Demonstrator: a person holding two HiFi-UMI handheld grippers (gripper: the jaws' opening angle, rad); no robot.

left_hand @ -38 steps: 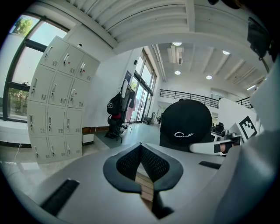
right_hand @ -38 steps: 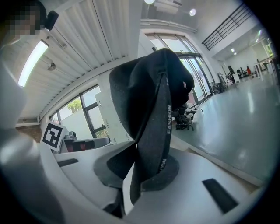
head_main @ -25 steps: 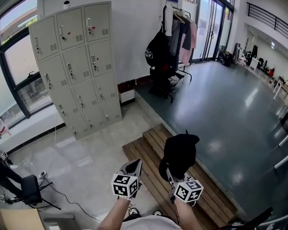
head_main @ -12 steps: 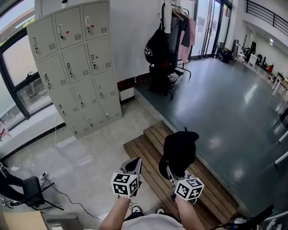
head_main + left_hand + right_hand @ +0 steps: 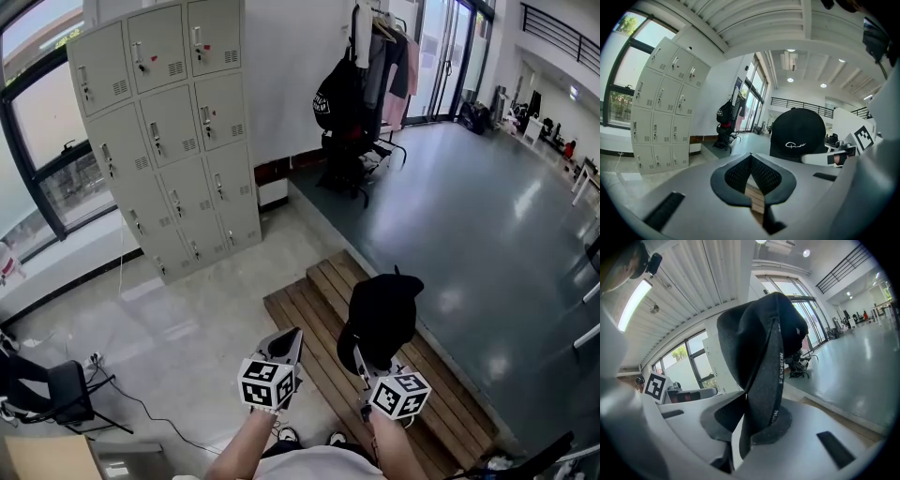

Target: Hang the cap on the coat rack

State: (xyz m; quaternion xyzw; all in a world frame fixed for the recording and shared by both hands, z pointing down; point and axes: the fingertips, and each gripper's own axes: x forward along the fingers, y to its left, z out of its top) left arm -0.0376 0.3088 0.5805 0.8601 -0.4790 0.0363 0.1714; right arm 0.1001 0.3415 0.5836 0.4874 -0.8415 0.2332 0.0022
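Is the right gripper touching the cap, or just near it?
Touching. The right gripper view shows the right gripper with its fingers shut on the cap, whose black band runs down between them.

The left gripper and the right gripper are pale grey plastic, each tapering to two jaws lined with black ribbed pads. Each carries a white cube printed with black square markers. The person wears a white top.
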